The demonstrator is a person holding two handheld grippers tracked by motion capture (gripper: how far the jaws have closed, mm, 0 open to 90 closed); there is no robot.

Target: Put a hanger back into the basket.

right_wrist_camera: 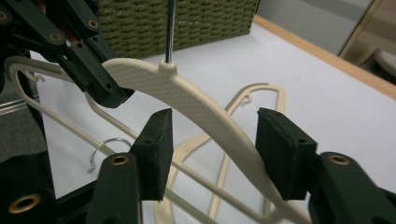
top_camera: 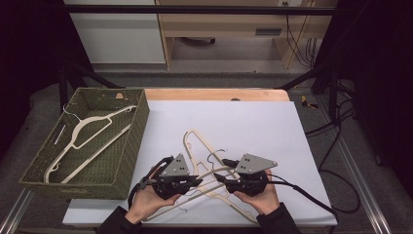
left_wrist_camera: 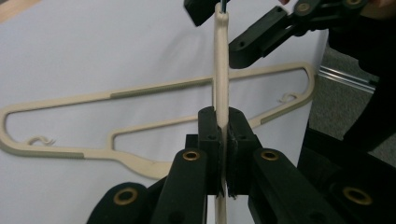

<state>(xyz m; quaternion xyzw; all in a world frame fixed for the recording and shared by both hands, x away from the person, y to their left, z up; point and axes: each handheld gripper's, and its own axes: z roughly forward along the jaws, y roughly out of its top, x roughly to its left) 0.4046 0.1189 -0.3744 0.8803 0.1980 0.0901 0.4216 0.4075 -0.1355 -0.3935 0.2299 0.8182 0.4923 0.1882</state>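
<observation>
Left gripper view shows the left gripper [left_wrist_camera: 223,154] clamped tight on the raised hanger [left_wrist_camera: 220,79], holding it off the bench [top_camera: 253,122], while the right gripper [right_wrist_camera: 212,149] sits with jaws apart around it, probably mid-handover toward the basket [top_camera: 139,131].

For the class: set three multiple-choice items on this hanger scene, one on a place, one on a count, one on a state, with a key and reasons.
1. Where does the basket stand?
A. at the table's left
B. at its right
C. on the floor

2. How many hangers lie inside it?
A. none
B. one
C. three

3. How does the left gripper stand?
A. wide open
B. shut on the raised hanger
C. resting in the basket

Key: 1 A, the high view shows it beside the white sheet. 2 B, a single basket hanger lies there. 3 B, its pads press the raised hanger, while the right gripper stands open around it.
</observation>
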